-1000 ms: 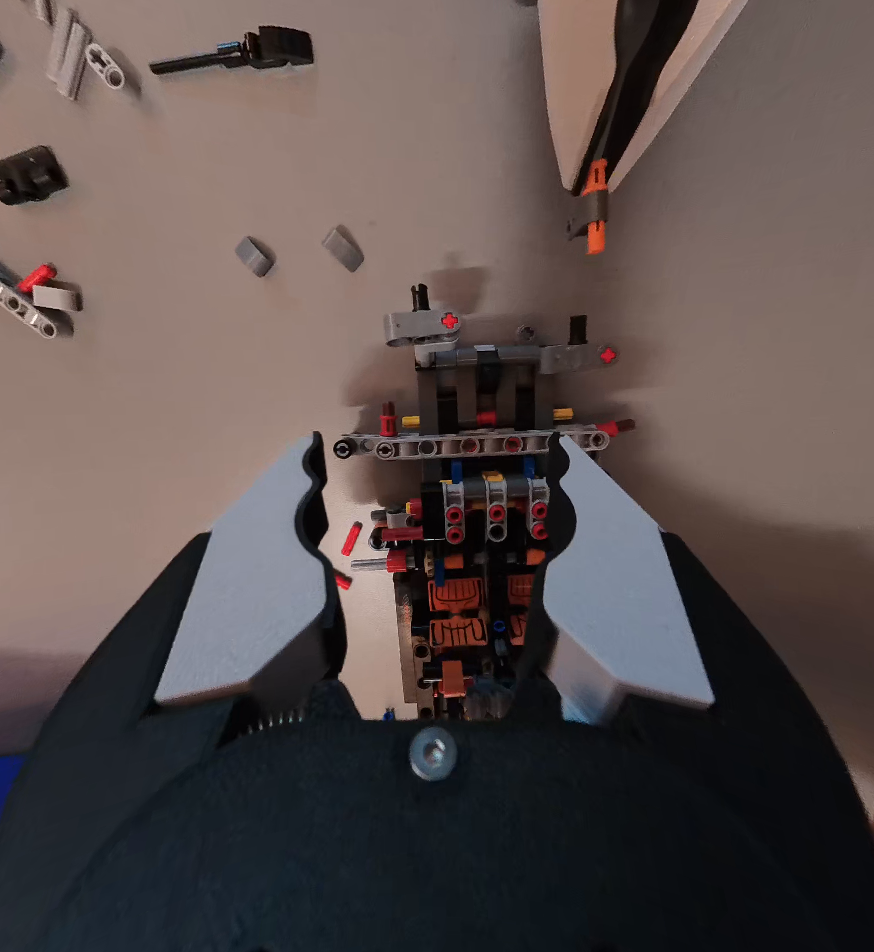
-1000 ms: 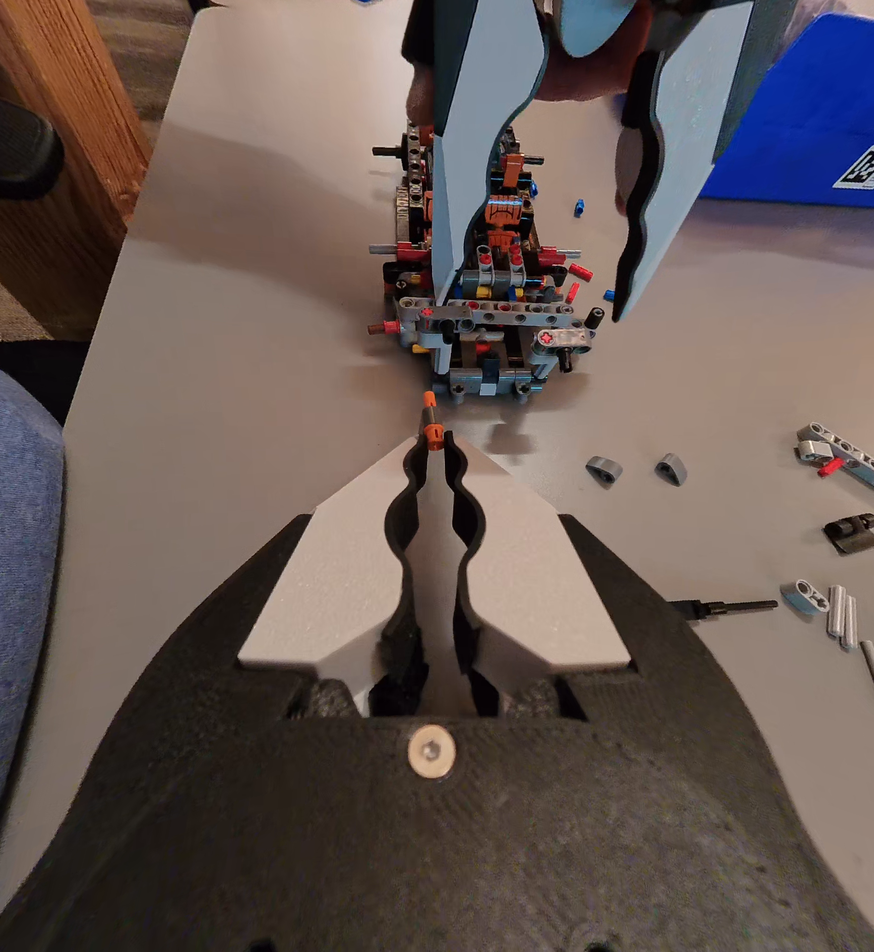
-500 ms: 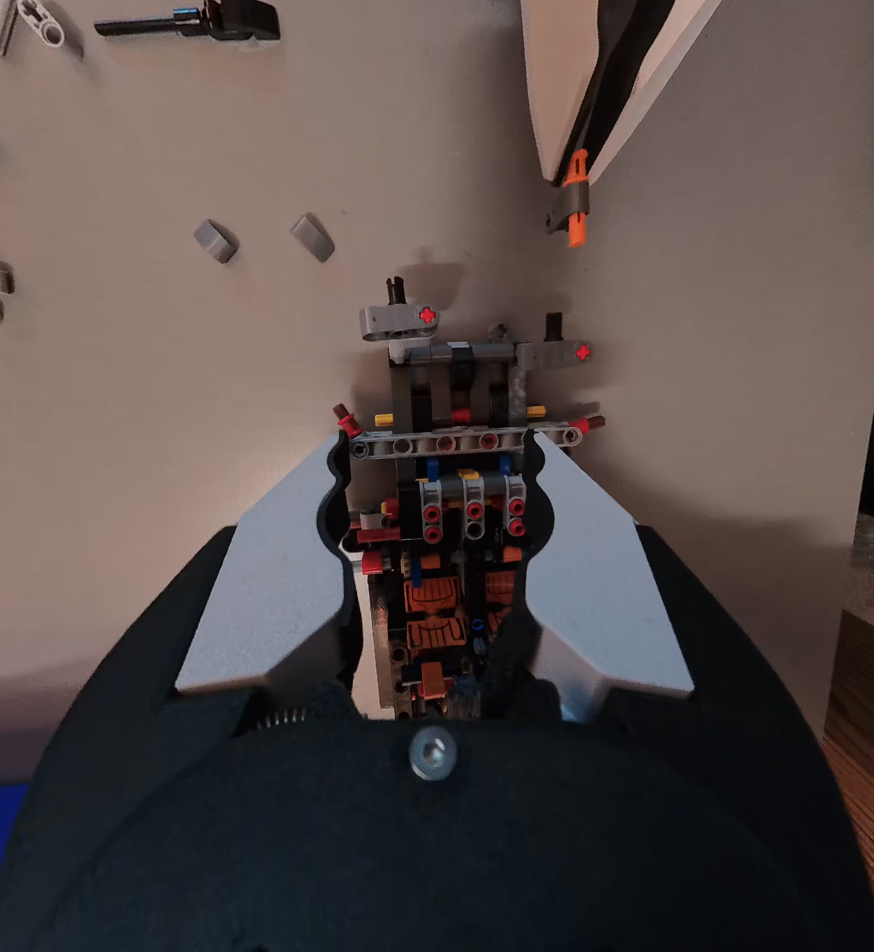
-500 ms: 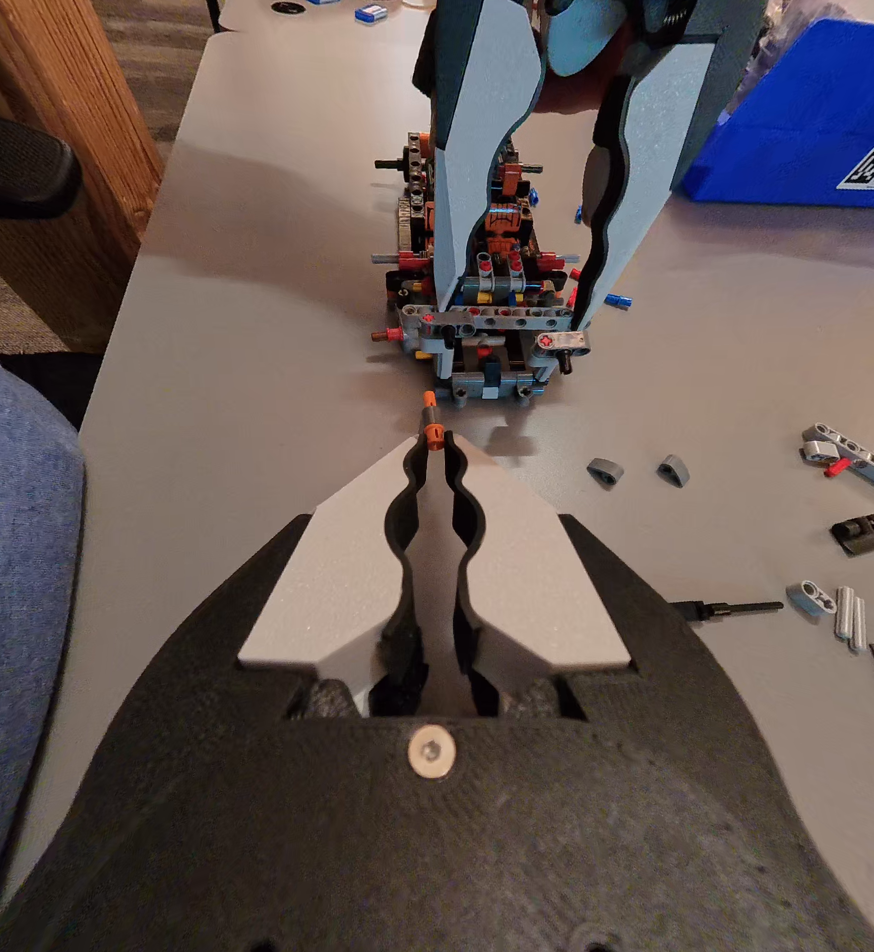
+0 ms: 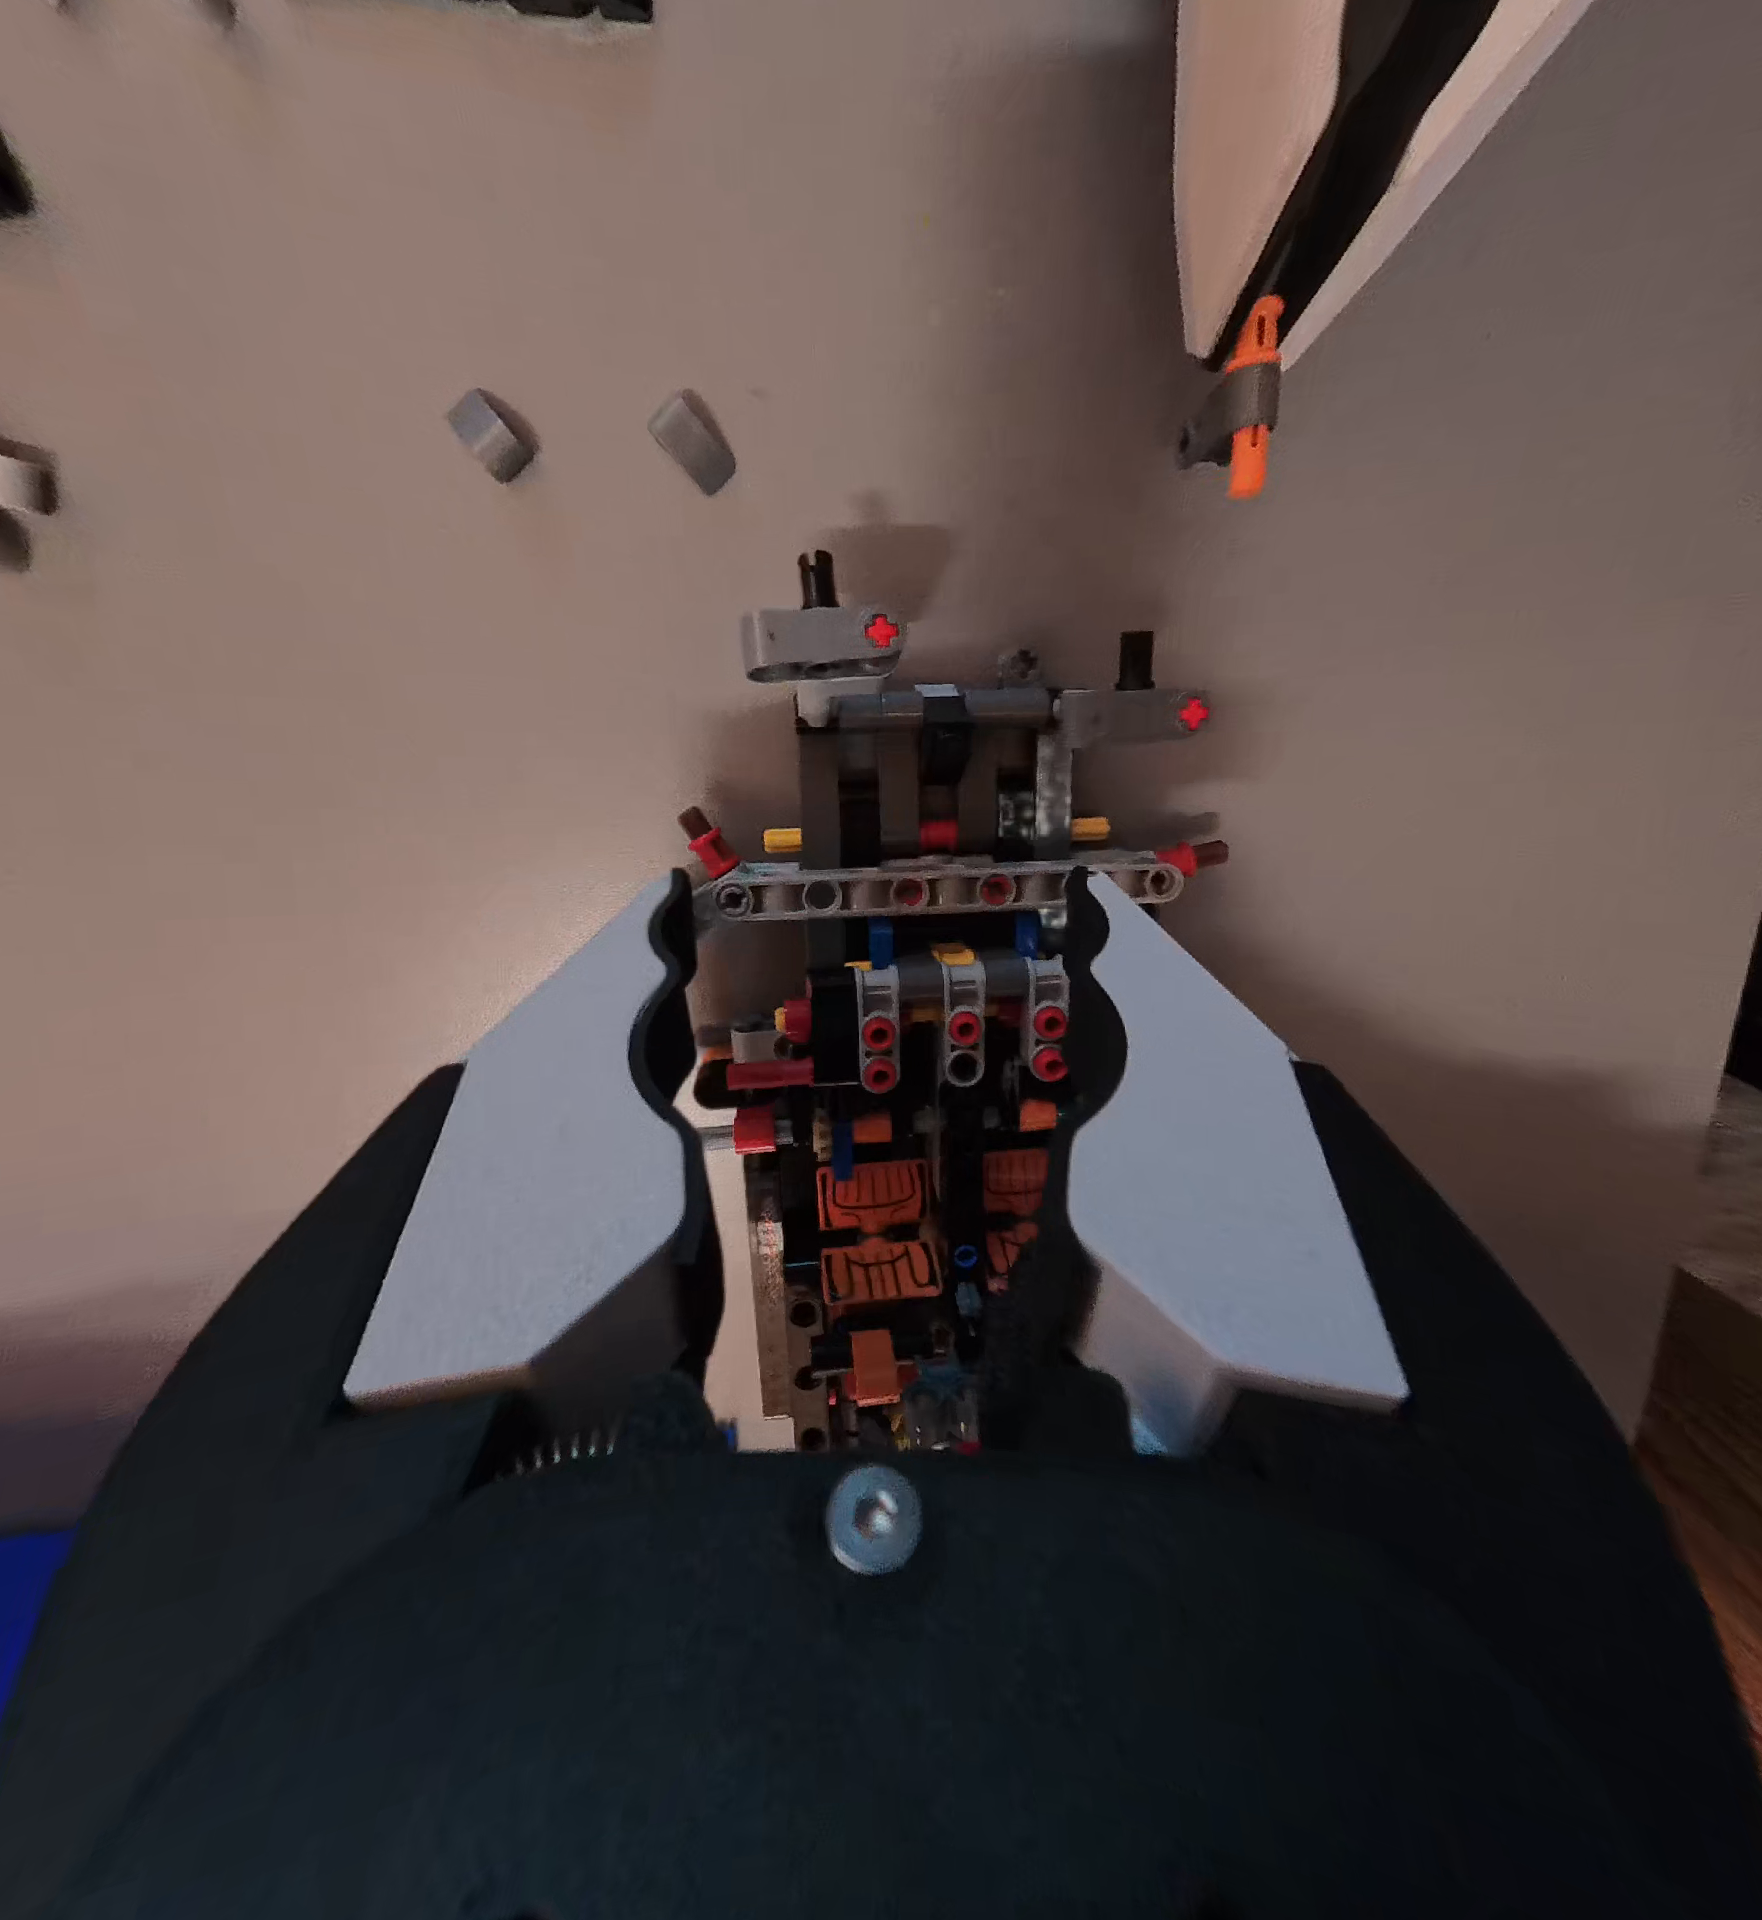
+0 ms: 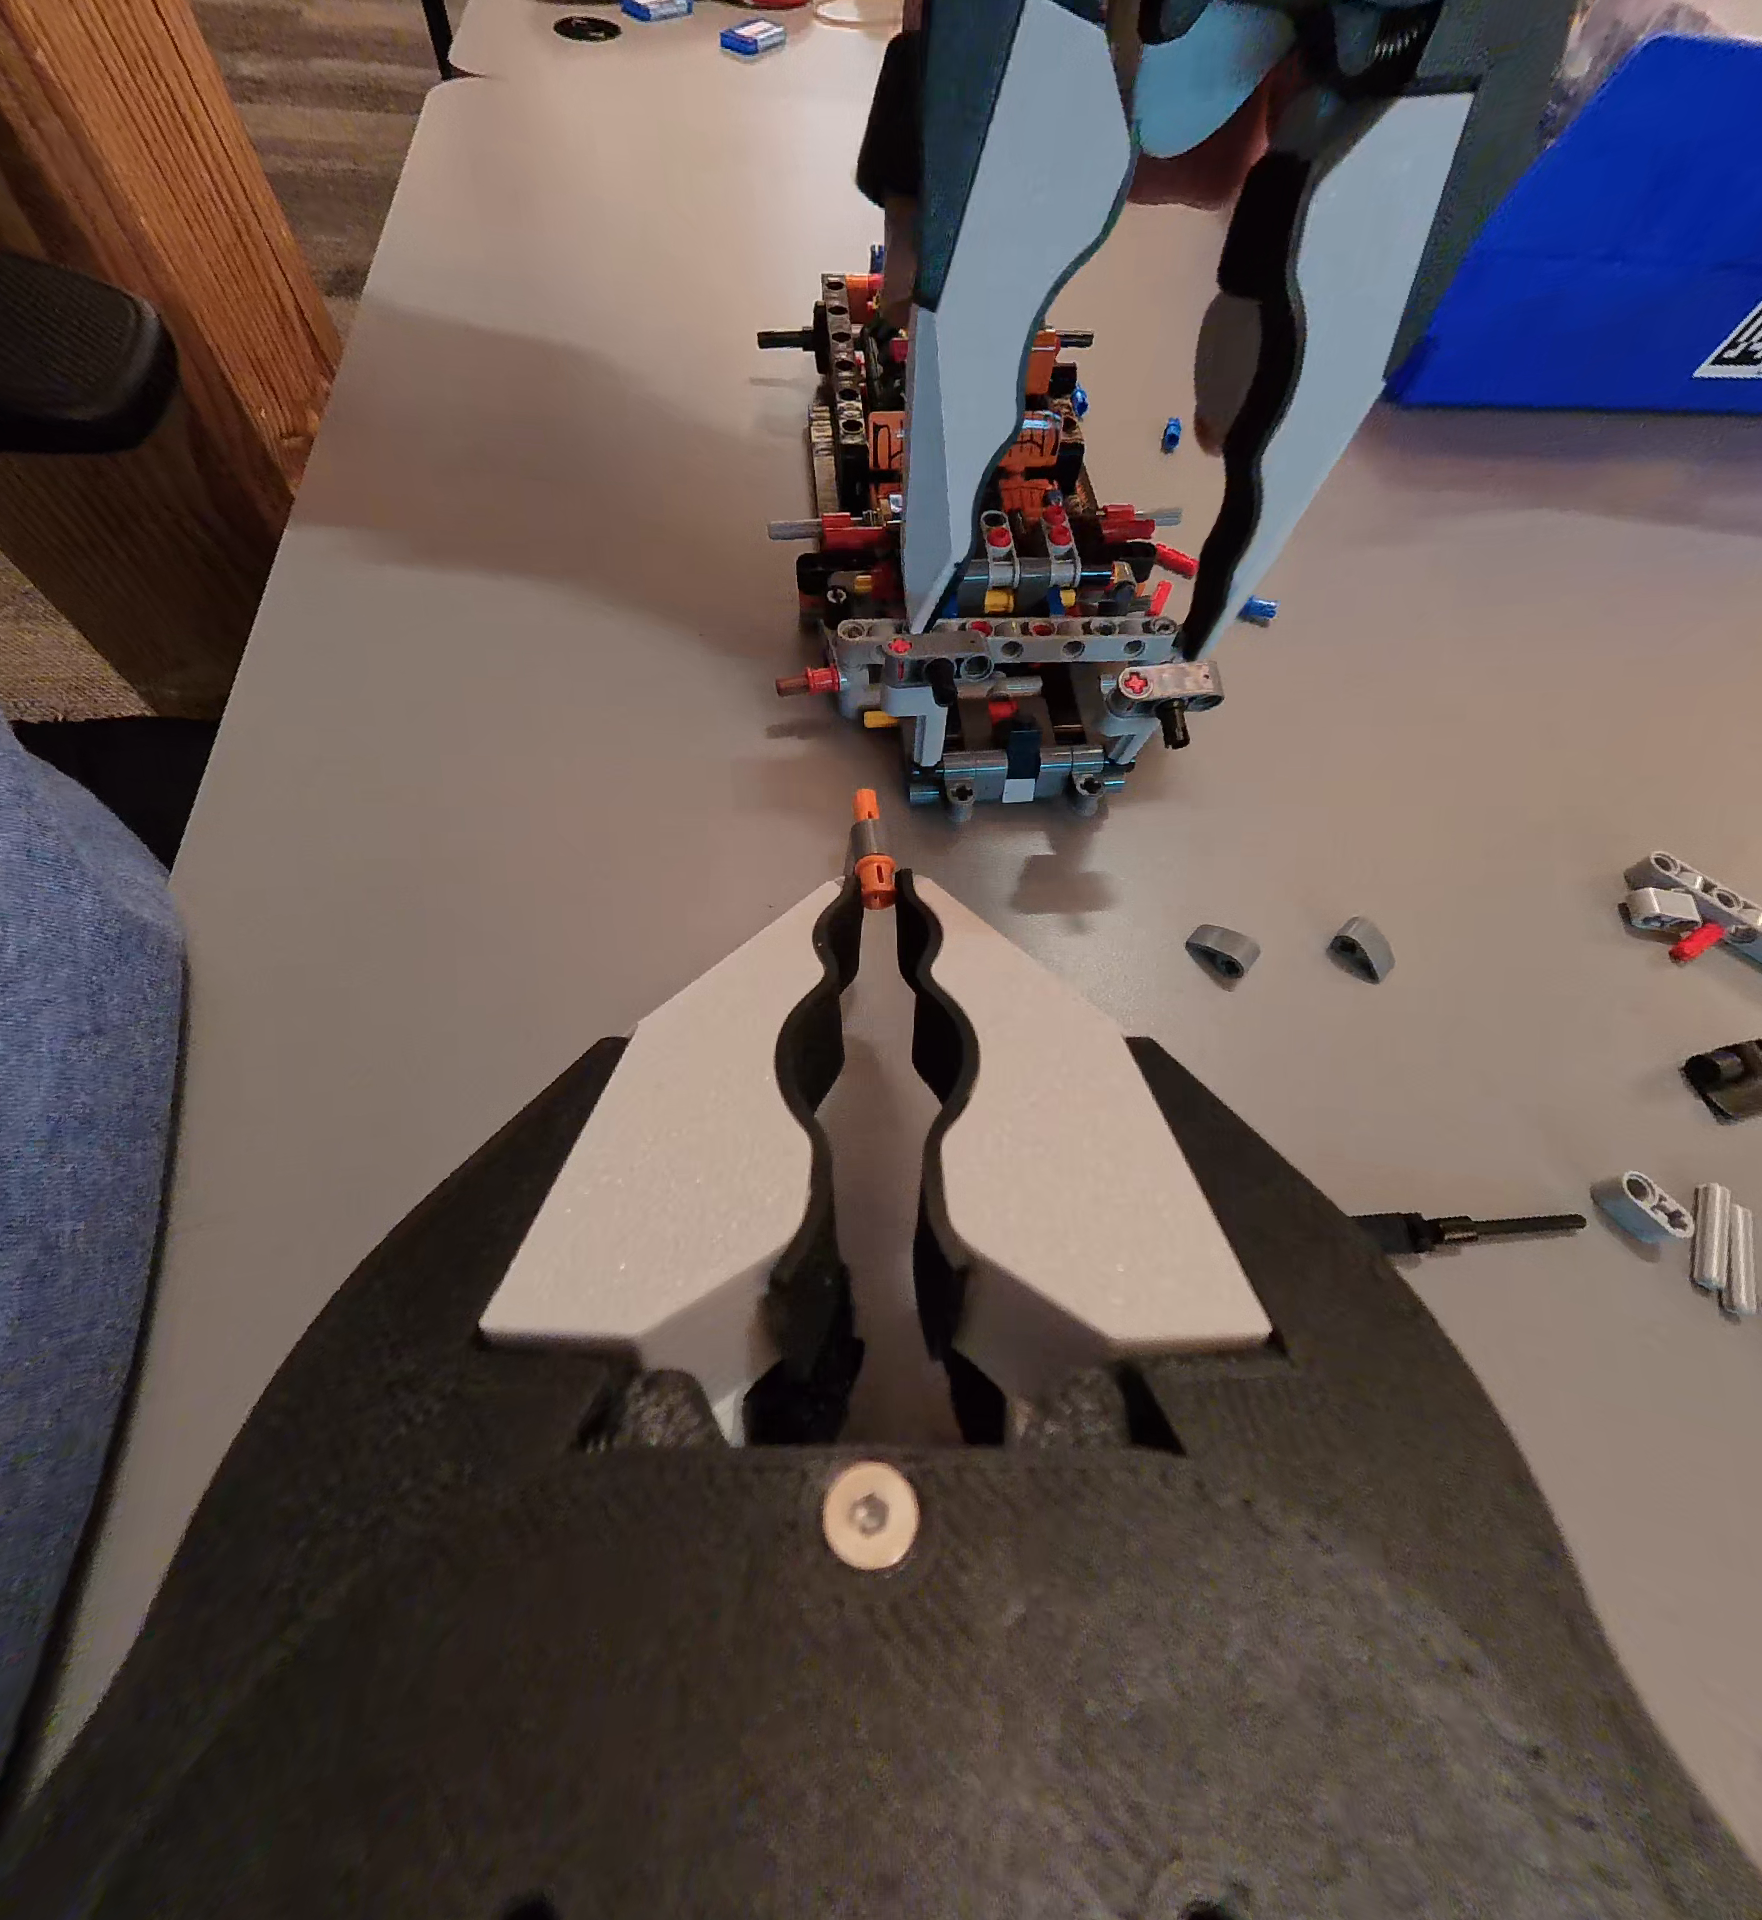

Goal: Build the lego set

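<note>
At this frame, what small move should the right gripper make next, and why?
Probably ease the right gripper forward toward the near end of the lego chassis. It is shut on an orange pin with a grey sleeve, still short of the model, while the left gripper straddles the chassis to brace it.

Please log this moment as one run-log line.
left gripper: straddling lego chassis | right gripper: shut on orange pin | pin: not inserted

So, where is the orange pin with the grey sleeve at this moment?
The orange pin is pinched at the tip of the right gripper, above the table, just short of the model's near end.
</note>
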`<state>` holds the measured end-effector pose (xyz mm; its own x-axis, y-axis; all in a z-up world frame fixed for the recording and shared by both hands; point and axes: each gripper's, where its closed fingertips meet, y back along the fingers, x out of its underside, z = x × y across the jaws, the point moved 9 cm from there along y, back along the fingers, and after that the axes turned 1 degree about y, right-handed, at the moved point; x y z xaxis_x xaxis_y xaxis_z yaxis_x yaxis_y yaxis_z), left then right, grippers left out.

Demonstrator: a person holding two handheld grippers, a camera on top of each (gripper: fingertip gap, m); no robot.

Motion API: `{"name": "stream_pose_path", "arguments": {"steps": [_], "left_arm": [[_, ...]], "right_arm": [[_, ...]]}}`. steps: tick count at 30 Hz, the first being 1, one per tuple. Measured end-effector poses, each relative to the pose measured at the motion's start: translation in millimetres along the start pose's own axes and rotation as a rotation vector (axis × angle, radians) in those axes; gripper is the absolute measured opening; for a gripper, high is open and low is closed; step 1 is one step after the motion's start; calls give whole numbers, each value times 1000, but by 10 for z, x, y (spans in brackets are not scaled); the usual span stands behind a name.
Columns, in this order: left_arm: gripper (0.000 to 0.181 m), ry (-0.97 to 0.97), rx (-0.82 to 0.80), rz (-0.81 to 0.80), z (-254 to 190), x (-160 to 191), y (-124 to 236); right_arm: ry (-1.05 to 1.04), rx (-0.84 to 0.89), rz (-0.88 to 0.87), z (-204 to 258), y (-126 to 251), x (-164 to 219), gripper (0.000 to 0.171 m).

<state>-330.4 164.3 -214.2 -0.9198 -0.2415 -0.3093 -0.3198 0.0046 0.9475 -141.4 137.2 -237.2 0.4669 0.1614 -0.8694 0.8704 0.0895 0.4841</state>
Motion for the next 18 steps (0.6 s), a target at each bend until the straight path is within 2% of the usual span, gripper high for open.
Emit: {"name": "stream_pose_path", "arguments": {"steps": [3,8,11,18], "left_arm": [[69,16,1,1,-1,4,-1],[79,16,-54,8,6,-3,11],[69,49,0,13,-1,6,-3],[66,74,8,4,-7,26,-1]], "right_arm": [[-1,-2,-2,0,2,-1,4],[-3,-6,-4,-1,3,-3,4],[-2,-7,-5,0,4,-4,4],[-3,-9,-6,1,4,-5,4]]}}
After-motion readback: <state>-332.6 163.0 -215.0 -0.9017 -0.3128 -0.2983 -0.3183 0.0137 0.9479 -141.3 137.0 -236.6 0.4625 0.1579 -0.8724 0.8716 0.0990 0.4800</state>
